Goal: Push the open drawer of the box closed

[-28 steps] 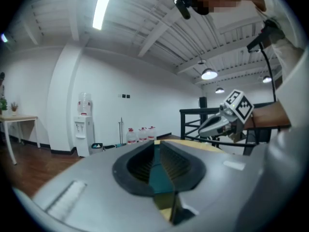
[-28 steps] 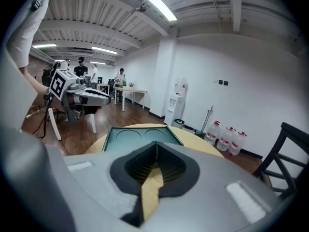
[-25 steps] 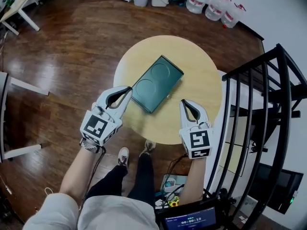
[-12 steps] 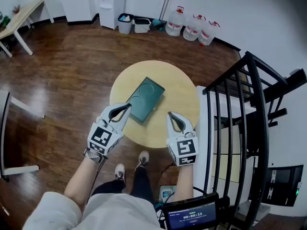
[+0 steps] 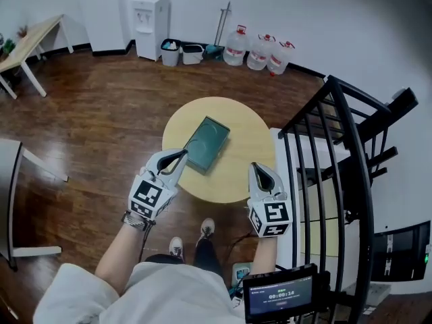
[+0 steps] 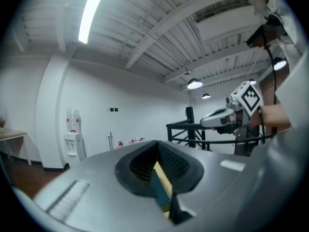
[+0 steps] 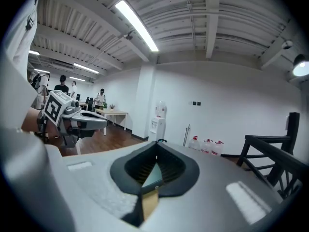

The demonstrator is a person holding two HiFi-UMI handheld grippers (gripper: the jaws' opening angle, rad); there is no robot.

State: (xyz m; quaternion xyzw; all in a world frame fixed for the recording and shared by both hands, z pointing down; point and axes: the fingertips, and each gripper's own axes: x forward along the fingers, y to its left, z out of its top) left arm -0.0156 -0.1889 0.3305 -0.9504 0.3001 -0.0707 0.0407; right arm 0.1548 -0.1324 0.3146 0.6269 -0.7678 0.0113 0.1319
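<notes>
A flat dark green box (image 5: 207,144) lies on the round wooden table (image 5: 246,147); from the head view I cannot tell whether its drawer stands out. My left gripper (image 5: 182,154) is shut and empty, its tips just off the box's near left corner, above the table's front edge. My right gripper (image 5: 257,167) is shut and empty too, over the table's near right rim. In the left gripper view the shut jaws of the left gripper (image 6: 157,151) leave only a sliver of green box and table showing. The right gripper (image 7: 155,156) shows the same in its own view.
A black metal railing (image 5: 337,154) stands close on the right of the table. Water bottles (image 5: 260,52), two bins (image 5: 181,52) and a water dispenser (image 5: 150,15) line the far wall. A desk (image 5: 27,42) is at far left. Wooden floor surrounds the table.
The head view has risen and drawn back, so table and box look smaller. Both grippers have drawn back toward the table's near edge; the jaws stay shut.
</notes>
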